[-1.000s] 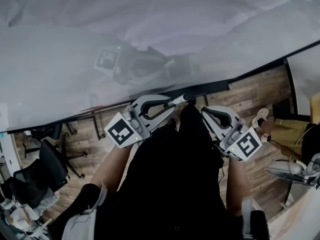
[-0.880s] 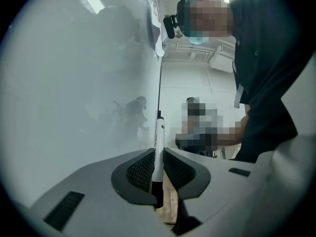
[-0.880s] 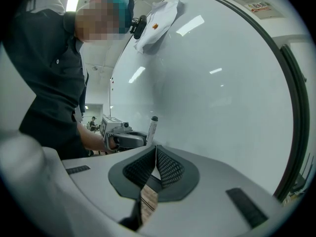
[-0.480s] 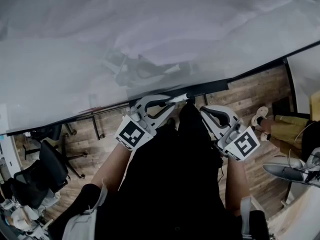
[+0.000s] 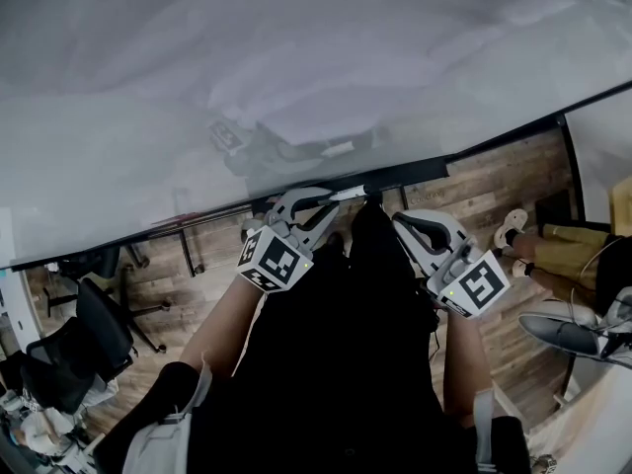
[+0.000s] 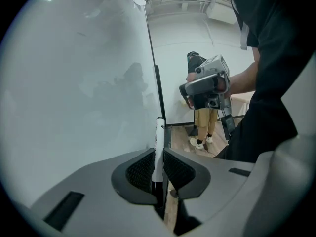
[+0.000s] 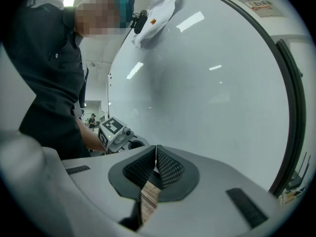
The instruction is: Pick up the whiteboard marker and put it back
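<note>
Whiteboard [image 5: 296, 67]: large, glossy, upright; fills the upper head view. Its dark bottom frame [image 5: 415, 171] runs just ahead of both tools.

Wood floor [image 5: 494, 191]: visible below the board.

Left hand-held gripper [image 5: 331, 199]: angled downward toward the board's lower edge. Its jaws are partly closed and clamp the marker between ribbed pads.

Right hand-held gripper [image 5: 400, 223]: beside the left, near level, pads pressed together with nothing between them.

Whiteboard marker [image 6: 159, 144]: white barrel, held in the left jaws. Its long axis runs along that tool's pointing line, with the free end projecting forward, close to the bottom frame. Judged the nearer hand for the return, needing only a short move to the board's lower edge.
</note>
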